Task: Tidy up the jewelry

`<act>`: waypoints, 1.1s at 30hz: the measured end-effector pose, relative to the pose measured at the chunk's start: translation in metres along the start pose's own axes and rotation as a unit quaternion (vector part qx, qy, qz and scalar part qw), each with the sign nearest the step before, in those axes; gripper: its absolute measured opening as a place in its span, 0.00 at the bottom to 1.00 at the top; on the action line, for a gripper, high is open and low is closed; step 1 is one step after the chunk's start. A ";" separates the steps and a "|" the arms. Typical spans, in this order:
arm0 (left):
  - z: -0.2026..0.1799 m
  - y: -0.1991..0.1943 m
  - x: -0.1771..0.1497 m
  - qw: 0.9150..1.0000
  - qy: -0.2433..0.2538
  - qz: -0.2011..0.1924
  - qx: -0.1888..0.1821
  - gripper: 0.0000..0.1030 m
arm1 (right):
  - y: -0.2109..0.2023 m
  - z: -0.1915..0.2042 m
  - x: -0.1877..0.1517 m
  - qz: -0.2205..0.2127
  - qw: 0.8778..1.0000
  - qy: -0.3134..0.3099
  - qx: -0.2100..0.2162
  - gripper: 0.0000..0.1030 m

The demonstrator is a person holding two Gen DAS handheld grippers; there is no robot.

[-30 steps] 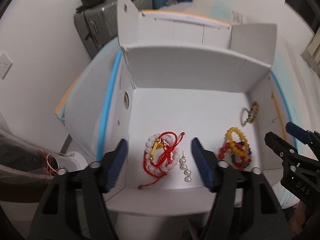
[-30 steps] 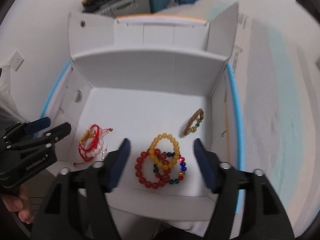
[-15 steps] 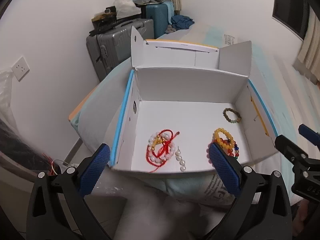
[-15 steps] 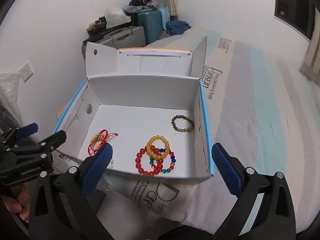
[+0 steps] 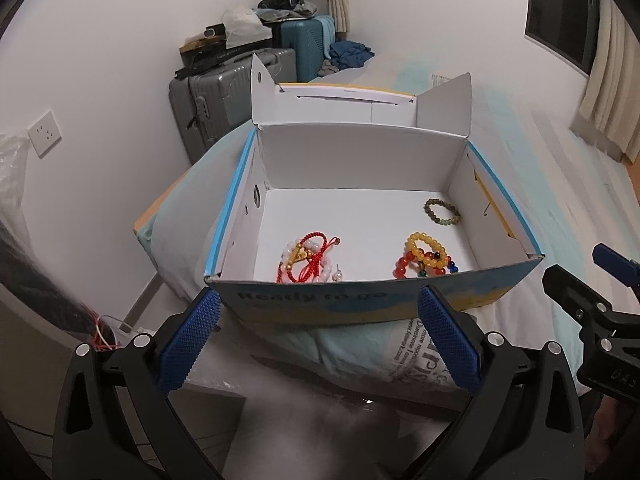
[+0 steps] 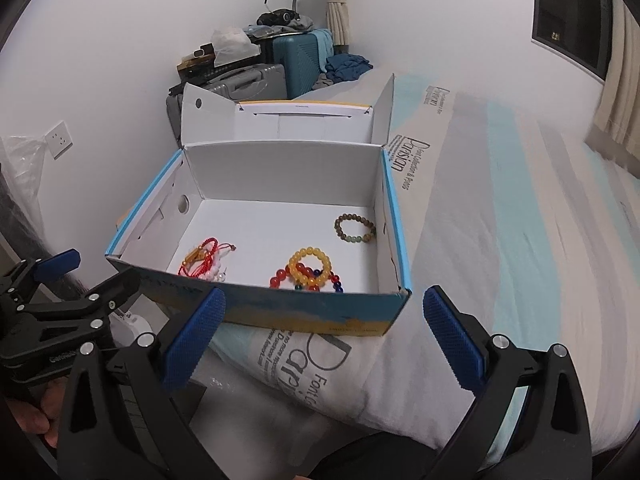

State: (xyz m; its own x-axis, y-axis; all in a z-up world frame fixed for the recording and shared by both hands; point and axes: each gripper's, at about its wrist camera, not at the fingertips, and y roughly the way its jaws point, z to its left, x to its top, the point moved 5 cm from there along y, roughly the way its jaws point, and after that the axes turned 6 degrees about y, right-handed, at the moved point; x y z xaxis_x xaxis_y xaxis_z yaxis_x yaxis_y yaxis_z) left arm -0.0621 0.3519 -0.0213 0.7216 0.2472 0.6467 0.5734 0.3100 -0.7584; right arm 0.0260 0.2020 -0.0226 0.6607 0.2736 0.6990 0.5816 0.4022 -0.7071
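Already both of your tools stand clear of the open white cardboard box with blue rim (image 5: 400, 312), which sits on the pale blue and white bed (image 6: 520, 260). Your left gripper (image 5: 316, 340) and right gripper (image 6: 324, 340) gape wide with nothing between the jaws.

Inside, count four loose bead bracelets: a yellow bead bracelet (image 6: 311, 266), a red bead bracelet (image 6: 280, 276) and a multicoloured bead bracelet (image 6: 336, 280) overlap at the floor's five o'clock, and an olive-brown bead bracelet (image 6: 355, 229) lies alone at two o'clock. At seven o'clock, one red cord bracelet with pale beads (image 5: 306, 260) lies tangled beside one pearl drop earring (image 5: 337, 276).

Reach for one overlapping strand and you may well drag its neighbours with it. The soft bedding could let the box tip if you lean on its near wall.
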 end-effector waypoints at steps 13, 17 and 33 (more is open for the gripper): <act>0.001 -0.006 -0.004 1.000 -0.004 -0.007 0.001 0.94 | -0.006 -0.002 -0.007 -0.006 1.000 0.007 -0.004 0.93; 0.001 -0.006 -0.005 1.000 -0.003 -0.009 -0.001 0.94 | -0.006 -0.004 -0.007 -0.005 1.000 0.007 -0.004 0.93; -0.006 -0.003 -0.002 1.000 -0.003 0.000 -0.006 0.94 | -0.004 -0.009 -0.005 -0.008 1.000 0.011 -0.012 0.93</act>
State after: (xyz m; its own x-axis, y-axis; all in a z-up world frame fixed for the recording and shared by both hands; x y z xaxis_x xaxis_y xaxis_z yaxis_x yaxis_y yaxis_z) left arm -0.0629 0.3444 -0.0205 0.7193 0.2530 0.6470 0.5776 0.2997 -0.7593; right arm 0.0246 0.1912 -0.0244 0.6622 0.2478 0.7072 0.6022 0.3856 -0.6990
